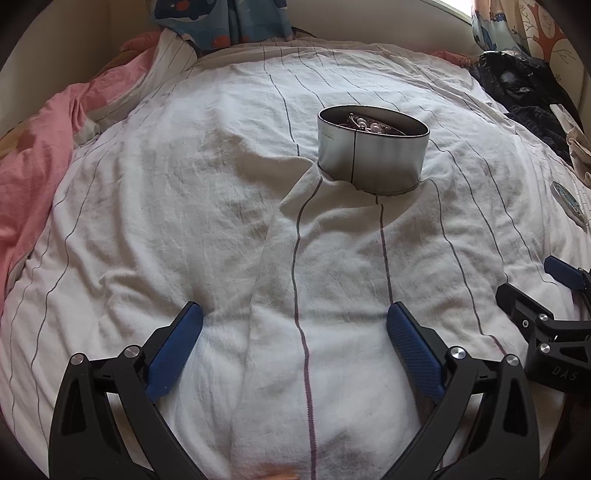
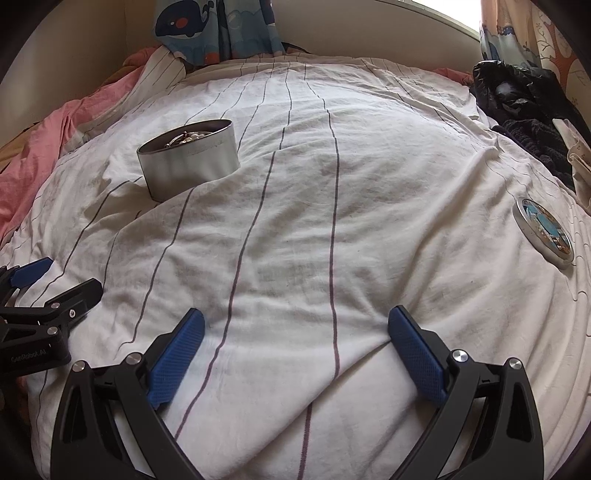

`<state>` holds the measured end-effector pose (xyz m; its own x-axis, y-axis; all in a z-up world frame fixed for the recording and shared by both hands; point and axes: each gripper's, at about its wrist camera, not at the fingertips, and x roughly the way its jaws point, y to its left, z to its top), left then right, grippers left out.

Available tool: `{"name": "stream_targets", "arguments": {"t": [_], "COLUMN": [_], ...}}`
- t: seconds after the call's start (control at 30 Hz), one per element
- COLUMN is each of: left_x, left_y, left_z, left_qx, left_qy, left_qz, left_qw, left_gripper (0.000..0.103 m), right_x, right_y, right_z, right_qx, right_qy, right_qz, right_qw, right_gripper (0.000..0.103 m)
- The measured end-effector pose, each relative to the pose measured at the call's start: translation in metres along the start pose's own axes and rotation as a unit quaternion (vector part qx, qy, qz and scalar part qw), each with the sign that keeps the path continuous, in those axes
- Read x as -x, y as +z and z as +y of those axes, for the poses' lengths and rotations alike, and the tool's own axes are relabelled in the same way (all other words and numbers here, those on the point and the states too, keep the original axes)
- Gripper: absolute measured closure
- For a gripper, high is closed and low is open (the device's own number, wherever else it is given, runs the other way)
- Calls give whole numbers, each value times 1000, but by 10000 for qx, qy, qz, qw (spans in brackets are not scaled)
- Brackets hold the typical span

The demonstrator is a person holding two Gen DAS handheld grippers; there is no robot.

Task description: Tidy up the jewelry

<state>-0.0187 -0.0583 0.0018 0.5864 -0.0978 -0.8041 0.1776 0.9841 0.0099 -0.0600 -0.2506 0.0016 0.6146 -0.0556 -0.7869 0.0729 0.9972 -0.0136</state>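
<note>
Soft daylight enters from a blown-out window (image 2: 443, 9) at upper right (overexposed there); the bedsheet (image 2: 332, 221) is evenly lit with faint fold shadows. Strong fisheye bending, dark vignetted corners, focus sharp.

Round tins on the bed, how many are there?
1 tin, open, with beads inside, standing on the striped sheet. Its picture lid lies flat, far to the right. Folds or the dark clothes might hide more.

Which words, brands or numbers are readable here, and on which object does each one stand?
"DA5": on the right tool's black body.
"GenRobot.AI": on the left tool's black body.
Faint print on the tin's wall: too small to read.
Lid: a picture, no readable text.
</note>
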Motion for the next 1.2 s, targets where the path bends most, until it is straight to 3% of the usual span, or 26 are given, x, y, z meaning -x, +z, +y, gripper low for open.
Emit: {"name": "stream_targets", "arguments": {"t": [1.2], "left_x": [-1], "left_y": [-1], "left_z": [-1], "left_qx": [1], "left_qy": [10], "left_qz": [-16], "left_qw": [10000], "left_gripper": [7], "right_x": [0], "right_y": [0], "right_z": [0], "right_qx": [-8], "right_qy": [8], "right_qz": [-10], "right_qw": [10000], "right_gripper": [7]}}
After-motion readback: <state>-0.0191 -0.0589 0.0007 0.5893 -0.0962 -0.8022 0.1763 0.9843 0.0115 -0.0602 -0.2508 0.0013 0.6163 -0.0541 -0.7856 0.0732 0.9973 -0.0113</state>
